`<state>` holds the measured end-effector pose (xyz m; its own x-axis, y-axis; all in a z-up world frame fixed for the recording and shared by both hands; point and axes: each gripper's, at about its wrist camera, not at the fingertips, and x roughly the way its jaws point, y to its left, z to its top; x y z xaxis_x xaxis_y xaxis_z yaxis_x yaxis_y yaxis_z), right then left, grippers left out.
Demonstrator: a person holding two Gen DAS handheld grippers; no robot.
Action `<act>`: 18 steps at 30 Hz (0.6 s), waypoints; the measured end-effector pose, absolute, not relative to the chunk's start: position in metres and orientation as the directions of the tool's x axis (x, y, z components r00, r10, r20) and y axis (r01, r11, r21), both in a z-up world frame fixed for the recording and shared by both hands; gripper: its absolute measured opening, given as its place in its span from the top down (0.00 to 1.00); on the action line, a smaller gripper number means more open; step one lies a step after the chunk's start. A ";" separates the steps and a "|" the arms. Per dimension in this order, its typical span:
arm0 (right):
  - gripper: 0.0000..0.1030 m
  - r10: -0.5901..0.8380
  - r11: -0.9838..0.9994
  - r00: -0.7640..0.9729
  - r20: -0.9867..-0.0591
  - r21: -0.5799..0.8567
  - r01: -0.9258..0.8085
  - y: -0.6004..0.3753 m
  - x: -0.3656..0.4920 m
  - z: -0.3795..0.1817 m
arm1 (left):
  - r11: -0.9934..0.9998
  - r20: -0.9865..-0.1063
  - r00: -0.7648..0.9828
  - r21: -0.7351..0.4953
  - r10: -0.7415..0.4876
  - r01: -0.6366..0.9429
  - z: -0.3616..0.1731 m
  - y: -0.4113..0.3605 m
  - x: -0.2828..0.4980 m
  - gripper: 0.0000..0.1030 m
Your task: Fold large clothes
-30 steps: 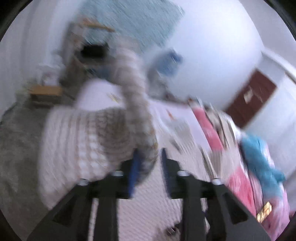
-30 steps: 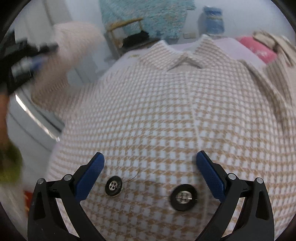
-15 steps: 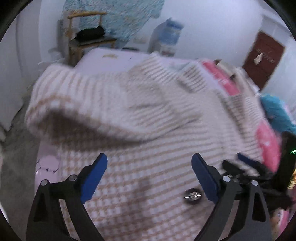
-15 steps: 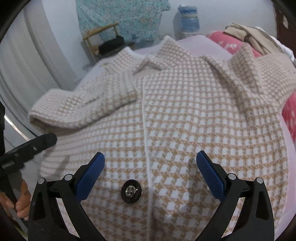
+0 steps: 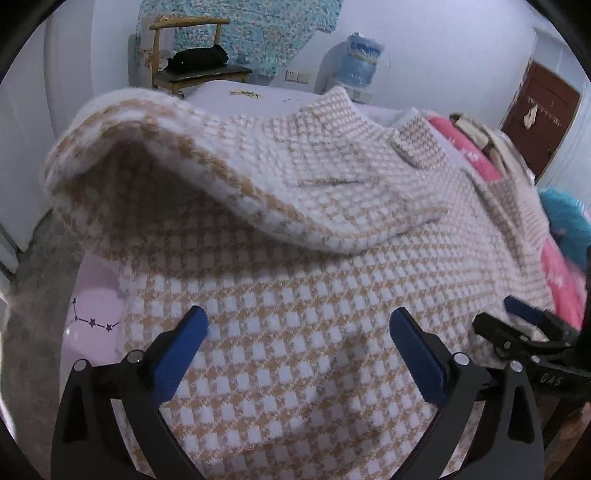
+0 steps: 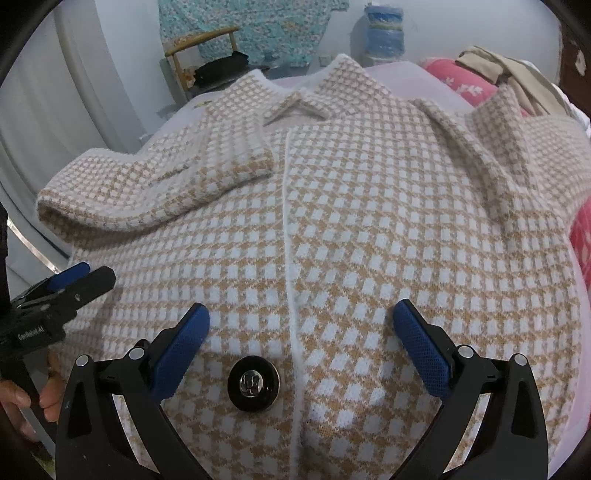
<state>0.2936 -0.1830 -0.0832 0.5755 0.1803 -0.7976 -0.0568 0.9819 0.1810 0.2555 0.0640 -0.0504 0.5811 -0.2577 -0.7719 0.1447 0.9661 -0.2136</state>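
Checked tan-and-white knitted cardigan [image 6: 369, 221] spread front-up over a bed [image 5: 92, 306] with a pale lilac sheet, collar [image 6: 295, 103] toward the far wall. Its sleeve [image 5: 240, 158], on the left in both views, folded inward across the chest, cuff end near the white centre placket [image 6: 286, 206]; outer fold puffed up and not flattened, as seen from the left wrist camera. The other sleeve [image 6: 498, 147] lying rumpled along the right edge, beside a pink patterned pillow or quilt [image 6: 465, 83]. One black button [image 6: 253, 380] with a metal centre just left of the placket, low on the front.

Left hand-held gripper [image 5: 297, 339] poised above the lower left part of the cardigan, jaws opening wide, nothing between the blue pads [image 5: 181, 350] but flat fabric below; no grip on cloth. Right hand-held gripper [image 6: 301, 338] likewise spread wide and empty, hovering over the button and placket. Each one visible in the other's view at the frame edge; fingers [image 6: 51, 395] of the person's hand visible at the left gripper's handle.

Behind the bed: wooden chair [image 5: 192, 55] bearing something black, teal patterned cloth [image 5: 258, 29] hanging on the wall, water bottle [image 5: 360, 59], dark red door [image 5: 543, 122]. Beige clothes [image 6: 509, 74] heaped on the pink bedding; a blue fuzzy item [image 5: 565, 218] farther right.
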 end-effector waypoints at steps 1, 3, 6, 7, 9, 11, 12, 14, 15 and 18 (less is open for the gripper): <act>0.06 0.187 0.980 0.575 -0.797 0.189 -0.057 -0.184 0.293 -0.082 | 0.961 -0.763 0.585 -0.239 -0.276 0.142 -0.050 0.068 0.255 0.05; 0.06 0.212 0.974 0.573 -0.792 0.217 -0.060 -0.187 0.292 -0.080 | 0.948 -0.741 0.595 -0.287 -0.312 0.140 -0.050 0.075 0.254 0.05; 0.06 0.244 0.966 0.560 -0.792 0.249 -0.070 -0.192 0.296 -0.079 | 0.920 -0.705 0.603 -0.366 -0.372 0.140 -0.050 0.086 0.252 0.05; 0.07 0.255 0.964 0.544 -0.800 0.253 -0.080 -0.193 0.298 -0.078 | 0.914 -0.701 0.601 -0.381 -0.384 0.140 -0.050 0.089 0.252 0.05; 0.07 0.266 0.962 0.511 -0.817 0.260 -0.085 -0.195 0.302 -0.075 | 0.911 -0.702 0.596 -0.385 -0.391 0.145 -0.049 0.089 0.252 0.05; 0.07 0.287 0.955 0.501 -0.817 0.285 -0.082 -0.202 0.307 -0.066 | 0.916 -0.707 0.594 -0.372 -0.385 0.150 -0.048 0.087 0.252 0.05; 0.07 0.313 0.946 0.510 -0.801 0.310 -0.094 -0.204 0.308 -0.060 | 0.918 -0.708 0.594 -0.367 -0.381 0.151 -0.048 0.086 0.251 0.05; 0.07 0.363 0.928 0.528 -0.768 0.351 -0.128 -0.208 0.312 -0.048 | 0.920 -0.711 0.594 -0.363 -0.376 0.149 -0.048 0.085 0.251 0.05; 0.07 0.387 0.918 0.535 -0.751 0.366 -0.149 -0.209 0.317 -0.039 | 0.918 -0.711 0.592 -0.370 -0.379 0.144 -0.048 0.084 0.252 0.05; 0.07 0.466 0.882 0.521 -0.715 0.419 -0.214 -0.206 0.339 -0.021 | 0.896 -0.706 0.578 -0.431 -0.410 0.109 -0.046 0.091 0.255 0.05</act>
<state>0.3394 -0.2063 -0.0214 0.5210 0.4660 -0.7151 -0.2142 0.8824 0.4190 0.2551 0.0914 -0.0456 0.5776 -0.4099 -0.7059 0.1095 0.8959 -0.4306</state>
